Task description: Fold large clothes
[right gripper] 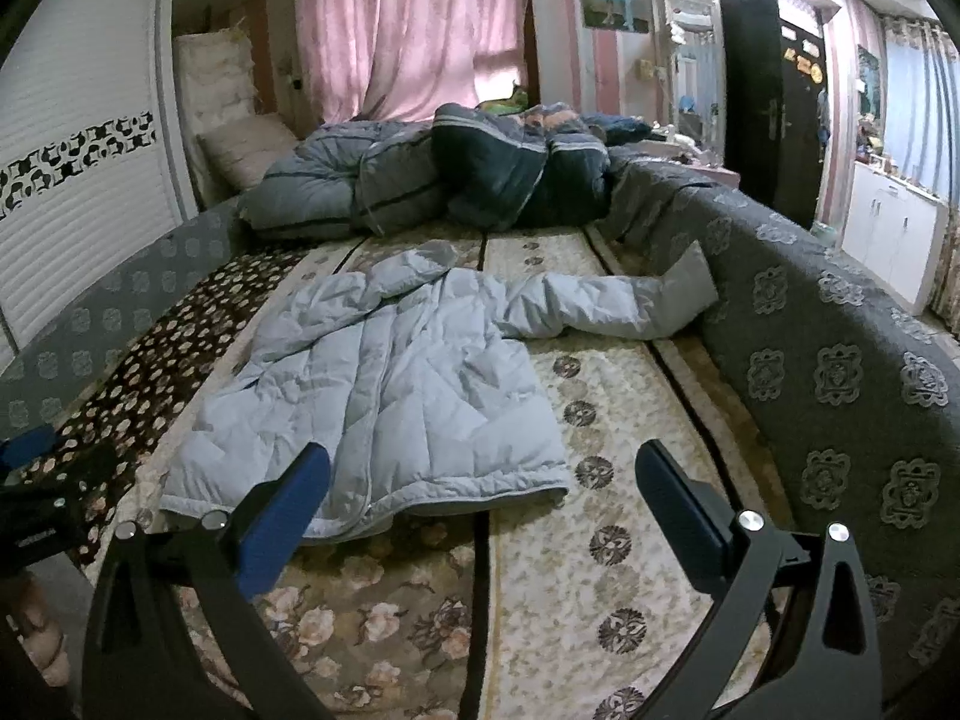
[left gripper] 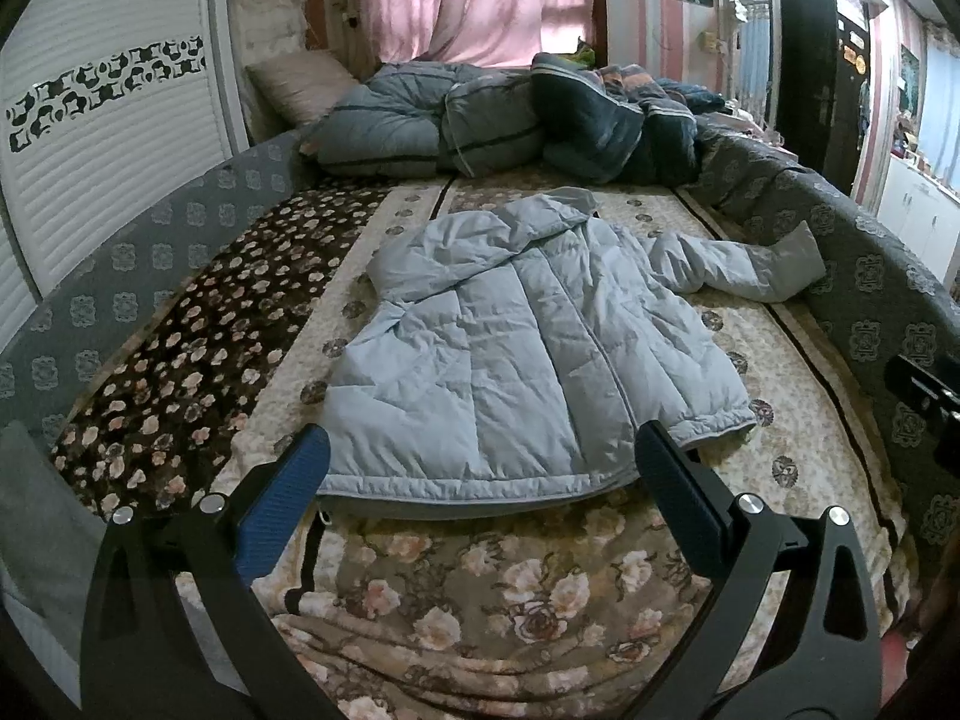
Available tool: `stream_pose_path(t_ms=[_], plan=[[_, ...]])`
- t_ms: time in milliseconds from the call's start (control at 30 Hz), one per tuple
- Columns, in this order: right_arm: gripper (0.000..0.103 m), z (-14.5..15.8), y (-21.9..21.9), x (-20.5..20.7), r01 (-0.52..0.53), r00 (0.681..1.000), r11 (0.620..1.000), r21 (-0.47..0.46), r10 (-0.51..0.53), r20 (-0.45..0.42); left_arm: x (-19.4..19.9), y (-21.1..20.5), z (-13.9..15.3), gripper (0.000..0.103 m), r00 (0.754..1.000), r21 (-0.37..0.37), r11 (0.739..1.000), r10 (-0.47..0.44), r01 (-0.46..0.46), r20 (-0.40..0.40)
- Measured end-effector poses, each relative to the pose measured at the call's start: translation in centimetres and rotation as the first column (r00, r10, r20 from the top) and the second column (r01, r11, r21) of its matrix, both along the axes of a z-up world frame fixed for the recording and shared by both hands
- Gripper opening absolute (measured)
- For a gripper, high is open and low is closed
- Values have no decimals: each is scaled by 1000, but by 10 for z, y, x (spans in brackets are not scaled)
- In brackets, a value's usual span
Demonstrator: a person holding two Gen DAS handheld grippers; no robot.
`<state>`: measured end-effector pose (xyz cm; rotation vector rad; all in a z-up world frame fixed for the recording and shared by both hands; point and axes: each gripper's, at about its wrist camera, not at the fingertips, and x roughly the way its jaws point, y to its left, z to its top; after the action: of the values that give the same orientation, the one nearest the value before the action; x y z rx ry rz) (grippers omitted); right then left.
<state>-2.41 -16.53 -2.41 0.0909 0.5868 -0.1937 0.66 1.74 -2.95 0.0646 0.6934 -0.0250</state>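
Left wrist view: left gripper (left gripper: 483, 459) hangs above the near end of the bed (left gripper: 528, 612), fingers spread wide. The blue-padded left finger (left gripper: 282, 510) and the dark right finger (left gripper: 684, 504) frame the hem of a pale blue puffer jacket (left gripper: 516, 348). Nothing lies between the pads; whether either fingertip touches the hem fabric cannot be told from this angle.

Jacket lies flat on the patterned bedspread, hem nearest the camera, hood toward the far end. One sleeve (left gripper: 738, 267) stretches out to the right, its cuff resting against the grey padded bed rail (left gripper: 870, 312). The other sleeve appears folded in over the body. A heap of grey and dark blue quilts (left gripper: 492, 114) sits at the far end, apart from the jacket.

Right wrist view: right gripper (right gripper: 483, 462) also stands wide apart and empty. Its left finger (right gripper: 276, 519) overlaps the jacket (right gripper: 384, 396) hem in the picture; its right finger (right gripper: 684, 510) is over bare bedspread, well clear of the cloth. The sleeve (right gripper: 606, 303) reaches toward the rail (right gripper: 840, 372) here too. Part of the other gripper shows at the left edge.
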Motion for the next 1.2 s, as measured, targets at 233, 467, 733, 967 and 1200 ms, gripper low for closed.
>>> stream_pose_path(t_ms=[233,467,733,967,1200], plan=[[101,-4,-3,5,-17,1000,999,48,17,-14,7,5,-2,100,1000,-1,1000,5,-5,-7],[101,-10,-7,14,22,998,997,74,-18,-54,15,12,-5,100,1000,6,1000,21,-21,-20],[101,-18,-7,26,-17,999,999,43,18,-41,34,23,-18,100,997,74,995,64,-61,-46],[101,-25,-25,48,-32,999,999,21,32,17,58,41,-34,100,994,38,997,67,-64,-89],[101,-61,-37,83,-43,998,999,-16,43,-42,90,75,-69,100,989,37,995,97,-93,-113]])
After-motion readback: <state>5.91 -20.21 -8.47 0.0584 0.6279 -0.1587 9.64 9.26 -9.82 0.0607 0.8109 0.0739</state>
